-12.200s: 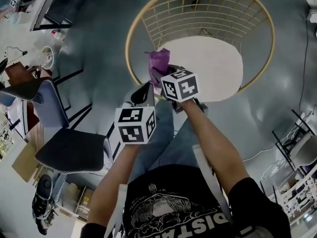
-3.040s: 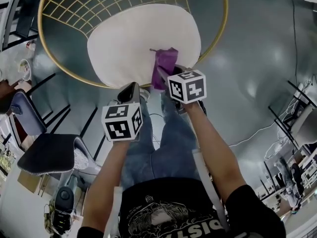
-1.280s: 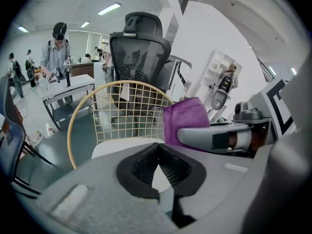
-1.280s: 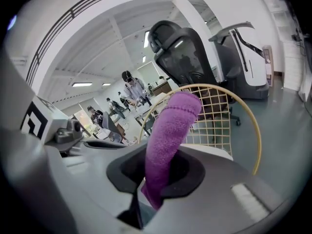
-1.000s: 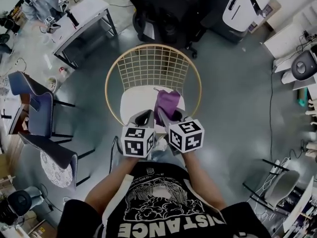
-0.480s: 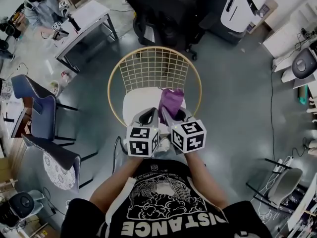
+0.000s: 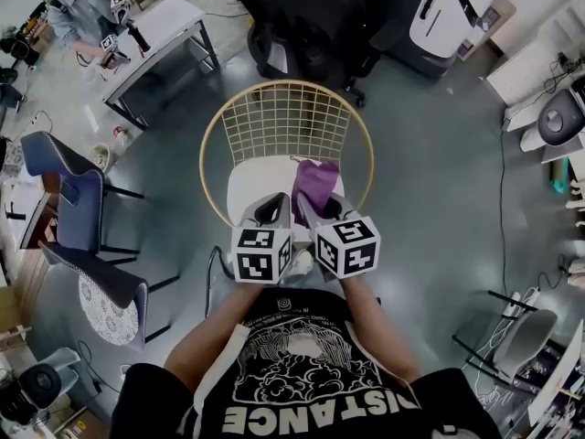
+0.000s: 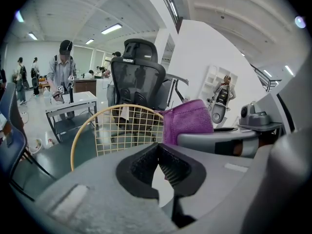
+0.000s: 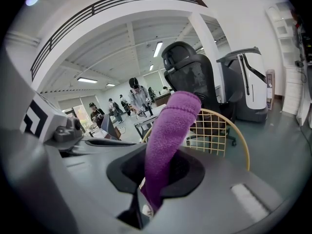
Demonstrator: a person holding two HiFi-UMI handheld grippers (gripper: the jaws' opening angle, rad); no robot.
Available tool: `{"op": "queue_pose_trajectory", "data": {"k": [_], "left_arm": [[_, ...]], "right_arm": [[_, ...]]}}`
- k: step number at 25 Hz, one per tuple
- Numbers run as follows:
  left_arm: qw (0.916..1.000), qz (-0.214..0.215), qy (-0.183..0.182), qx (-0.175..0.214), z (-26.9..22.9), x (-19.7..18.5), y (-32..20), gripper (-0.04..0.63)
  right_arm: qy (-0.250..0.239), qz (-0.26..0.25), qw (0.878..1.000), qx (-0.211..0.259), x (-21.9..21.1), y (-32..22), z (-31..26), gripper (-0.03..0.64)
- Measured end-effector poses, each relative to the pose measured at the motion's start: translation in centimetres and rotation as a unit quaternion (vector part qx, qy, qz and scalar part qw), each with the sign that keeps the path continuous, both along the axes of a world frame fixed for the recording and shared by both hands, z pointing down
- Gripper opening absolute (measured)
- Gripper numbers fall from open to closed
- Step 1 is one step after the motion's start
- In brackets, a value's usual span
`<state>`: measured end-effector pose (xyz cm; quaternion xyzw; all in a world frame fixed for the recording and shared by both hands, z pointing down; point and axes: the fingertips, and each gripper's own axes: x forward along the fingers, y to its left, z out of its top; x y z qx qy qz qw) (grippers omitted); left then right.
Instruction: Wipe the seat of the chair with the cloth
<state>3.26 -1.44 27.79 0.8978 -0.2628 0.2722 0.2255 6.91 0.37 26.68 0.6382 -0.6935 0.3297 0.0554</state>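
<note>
1. the right gripper [image 9: 150, 186] is clenching the purple cloth [image 9: 171, 130] by its lower end. the free length is standing up and out from the jaws, its long axis running along them toward the far side.
2. in the head view the cloth [image 7: 315, 181] is hanging over the right half of the white seat [image 7: 251, 186] of the wire chair [image 7: 285, 122]. it is appearing to be lifted off the cushion, though contact cannot be confirmed.
3. the seat is lying below and just ahead of the right gripper [image 7: 313, 207], which makes this the nearer gripper for the wipe. judgement: the coming move is calling for a lowering and tipping of the cloth onto the cushion.
4. the left gripper [image 8: 158, 167] is showing its jaws closed on nothing. in the head view the left gripper [image 7: 272, 212] is sitting just beside the right one, over the near edge of the seat.
5. the gold wire back is curving round the far side and could be catching the cloth on a long stroke.
6. a black office chair [image 7: 306, 26] is standing beyond, and a blue chair [image 7: 78, 199] is well apart at left.
</note>
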Motion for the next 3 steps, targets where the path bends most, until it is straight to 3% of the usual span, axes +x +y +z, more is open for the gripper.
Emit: {"op": "queue_pose_trajectory", "data": {"k": [3], "left_arm": [[1.0, 0.002, -0.001, -0.001, -0.03, 0.08, -0.02, -0.006]], "right_arm": [[0.001, 0.001, 1.0, 0.0, 0.14, -0.03, -0.03, 0.06]]}}
